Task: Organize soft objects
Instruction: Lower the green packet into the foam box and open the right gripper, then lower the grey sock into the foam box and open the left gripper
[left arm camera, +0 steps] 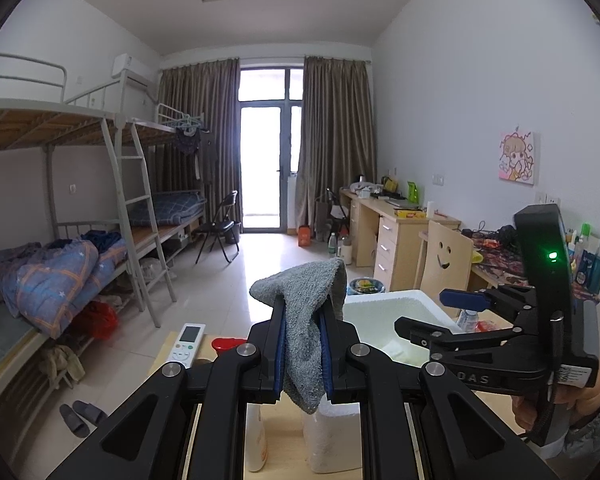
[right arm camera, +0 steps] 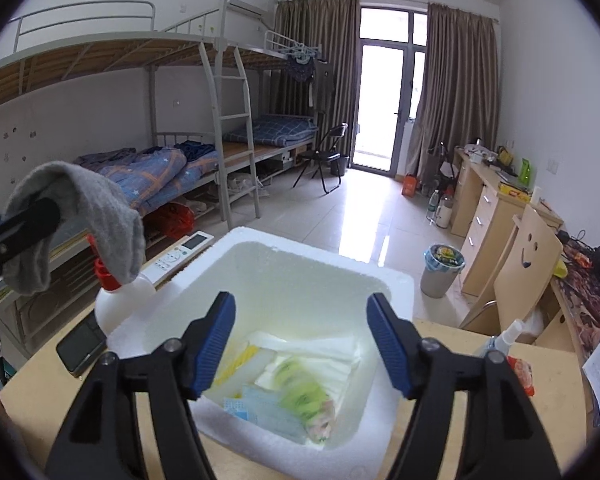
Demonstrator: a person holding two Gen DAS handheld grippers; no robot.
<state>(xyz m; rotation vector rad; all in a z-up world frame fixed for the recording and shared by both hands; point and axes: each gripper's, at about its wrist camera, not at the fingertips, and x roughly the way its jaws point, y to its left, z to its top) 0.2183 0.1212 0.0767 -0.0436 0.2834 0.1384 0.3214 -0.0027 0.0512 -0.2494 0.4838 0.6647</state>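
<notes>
Left wrist view: left gripper (left arm camera: 304, 354) clamped on a grey sock (left arm camera: 306, 320); cloth pinched between the blue pads, toe flopped over the top, heel end hanging below. White foam box (left arm camera: 396, 304) sits just beyond, right gripper (left arm camera: 432, 312) over it.

Right wrist view: right gripper's jaws spread wide, nothing between them, poised above the box interior. Only here: box contents, a blurred green-and-pink soft item (right arm camera: 308, 398), a blue packet (right arm camera: 260, 406), white foam strips (right arm camera: 312, 350). Sock hangs at left above a white bottle (right arm camera: 120, 300).
</notes>
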